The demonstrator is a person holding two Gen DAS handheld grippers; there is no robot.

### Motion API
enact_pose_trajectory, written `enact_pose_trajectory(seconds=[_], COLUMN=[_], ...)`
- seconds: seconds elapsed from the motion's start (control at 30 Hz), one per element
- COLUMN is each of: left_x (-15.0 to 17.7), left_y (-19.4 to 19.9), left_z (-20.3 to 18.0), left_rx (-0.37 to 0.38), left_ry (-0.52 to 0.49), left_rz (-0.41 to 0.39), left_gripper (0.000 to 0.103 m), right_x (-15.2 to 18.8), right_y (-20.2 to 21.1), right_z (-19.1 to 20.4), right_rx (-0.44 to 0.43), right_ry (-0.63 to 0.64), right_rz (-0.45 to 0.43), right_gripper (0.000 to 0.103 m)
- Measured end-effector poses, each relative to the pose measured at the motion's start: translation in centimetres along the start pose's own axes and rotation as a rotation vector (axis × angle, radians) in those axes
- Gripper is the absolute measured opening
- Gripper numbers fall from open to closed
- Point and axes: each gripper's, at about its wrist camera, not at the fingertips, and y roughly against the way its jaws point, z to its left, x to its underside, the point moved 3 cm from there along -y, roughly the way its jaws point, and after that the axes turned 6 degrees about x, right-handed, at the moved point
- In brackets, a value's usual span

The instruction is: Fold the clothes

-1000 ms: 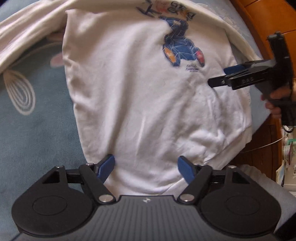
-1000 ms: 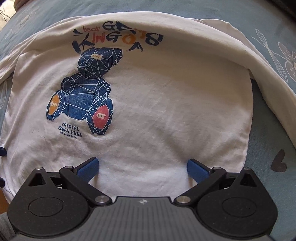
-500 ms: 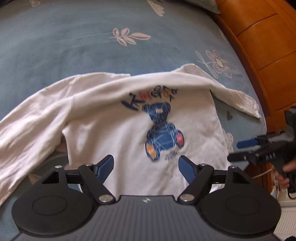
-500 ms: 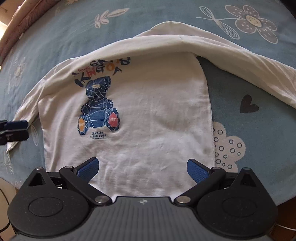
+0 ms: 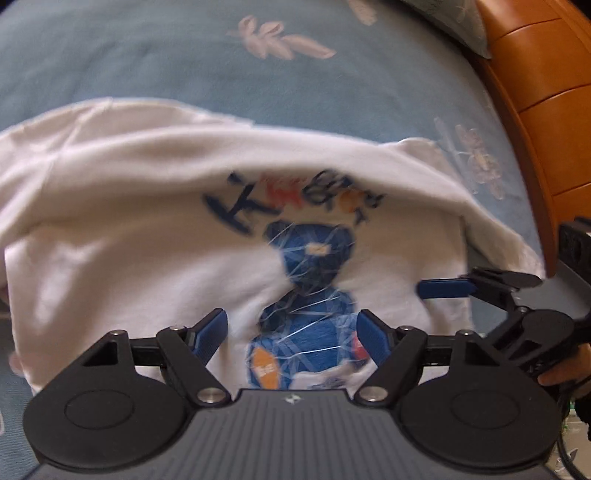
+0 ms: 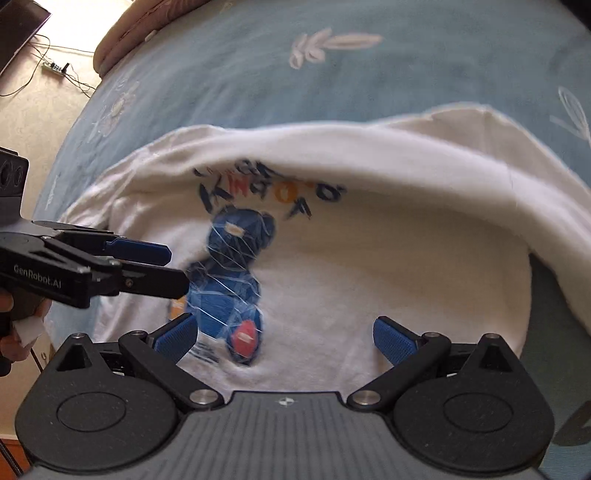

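A white long-sleeved shirt (image 5: 122,236) with a blue bear print (image 6: 229,273) lies flat on the blue bedsheet (image 5: 147,55). Its sleeves run as a thick band across the far side. My left gripper (image 5: 291,330) hovers open over the lower part of the print, nothing between its fingers. My right gripper (image 6: 284,336) is open too, over the shirt's body to the right of the bear. In the right wrist view the left gripper (image 6: 175,269) reaches in from the left above the bear. The right gripper's blue pad (image 5: 443,288) shows at the shirt's right edge.
An orange wooden bed frame (image 5: 535,110) borders the bed on the right. A pillow corner (image 5: 454,22) lies at the far right. Past the bed's left edge is floor with cables (image 6: 55,66). A hand (image 6: 11,321) holds the left gripper's grip.
Both grippers rose from the shirt's hem, then came closer to the bear print and toward each other. Both stayed open. The shirt has not moved.
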Motion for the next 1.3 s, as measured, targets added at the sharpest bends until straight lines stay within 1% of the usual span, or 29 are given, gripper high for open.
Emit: enact_pose_trajectory(seconds=[0.07, 0.1, 0.17, 0.23, 0.37, 0.43, 0.53, 0.57, 0.73, 0.77, 0.8, 0.87, 0.9, 0.97, 1.1, 1.13, 1.17, 1.23, 1.3], left_x=[0.8, 1.2, 1.6, 1.3, -0.3, -0.9, -1.3, -1.2, -0.1, 0.0, 0.1, 0.1, 0.1, -0.3, -1.3, -1.6, -2.0, -2.8, -4.5], left_y=[-0.3, -0.4, 0.2, 0.6, 1.0, 0.7, 0.5, 0.2, 0.7, 0.7, 0.7, 0.4, 0.3, 0.2, 0.7, 1.4, 2.3, 4.1, 5.4], left_z=[1.0, 1.5, 1.9, 1.5, 0.2, 0.5, 2.1, 2.7, 4.1, 4.2, 4.4, 4.2, 3.9, 3.4, 2.3, 1.9, 1.3, 0.2, -0.5], left_rx=[0.027, 0.04, 0.062, 0.045, 0.02, 0.003, -0.053, -0.051, 0.035, 0.055, 0.074, 0.093, 0.085, 0.073, 0.055, 0.073, 0.078, 0.088, 0.097], left_ry=[0.017, 0.027, 0.059, 0.048, -0.041, -0.036, 0.004, 0.019, 0.062, 0.06, 0.056, 0.018, -0.001, -0.015, -0.005, -0.005, -0.032, -0.085, -0.136], left_rz=[-0.038, -0.057, -0.098, -0.12, -0.185, -0.196, -0.251, -0.253, -0.303, -0.31, -0.316, -0.307, -0.295, -0.258, -0.164, -0.16, -0.171, -0.194, -0.228], left_gripper=[0.081, 0.081, 0.081, 0.08, 0.08, 0.08, 0.08, 0.08, 0.083, 0.085, 0.089, 0.095, 0.097, 0.097, 0.092, 0.092, 0.092, 0.092, 0.092], right_x=[1.4, 2.1, 3.1, 3.5, 3.5, 3.5, 3.4, 3.4, 3.3, 3.4, 3.4, 3.5, 3.6, 3.7, 3.9, 3.8, 3.4, 2.0, 0.4], right_y=[0.3, 0.5, 1.0, 1.1, 0.2, -0.2, -0.8, -1.0, -2.1, -2.2, -2.1, -1.9, -1.8, -1.6, -1.2, -1.0, -0.5, 1.1, 2.7], right_z=[-0.5, -0.7, -0.6, 0.0, 1.0, 1.5, 2.3, 2.5, 3.8, 3.9, 3.9, 3.8, 3.7, 3.6, 3.4, 3.3, 3.2, 3.0, 2.9], right_rx=[-0.023, -0.029, -0.015, 0.032, 0.07, 0.089, 0.117, 0.127, 0.175, 0.181, 0.181, 0.181, 0.182, 0.182, 0.183, 0.18, 0.173, 0.171, 0.173], right_ry=[-0.012, -0.013, 0.002, 0.046, 0.143, 0.192, 0.264, 0.289, 0.411, 0.427, 0.43, 0.436, 0.439, 0.445, 0.456, 0.448, 0.421, 0.397, 0.387], right_rz=[-0.081, -0.115, -0.152, -0.158, -0.199, -0.22, -0.251, -0.261, -0.312, -0.315, -0.305, -0.285, -0.275, -0.255, -0.215, -0.203, -0.195, -0.236, -0.291], right_gripper=[0.103, 0.103, 0.103, 0.103, 0.103, 0.103, 0.103, 0.103, 0.103, 0.103, 0.103, 0.103, 0.103, 0.103, 0.103, 0.103, 0.103, 0.103, 0.103])
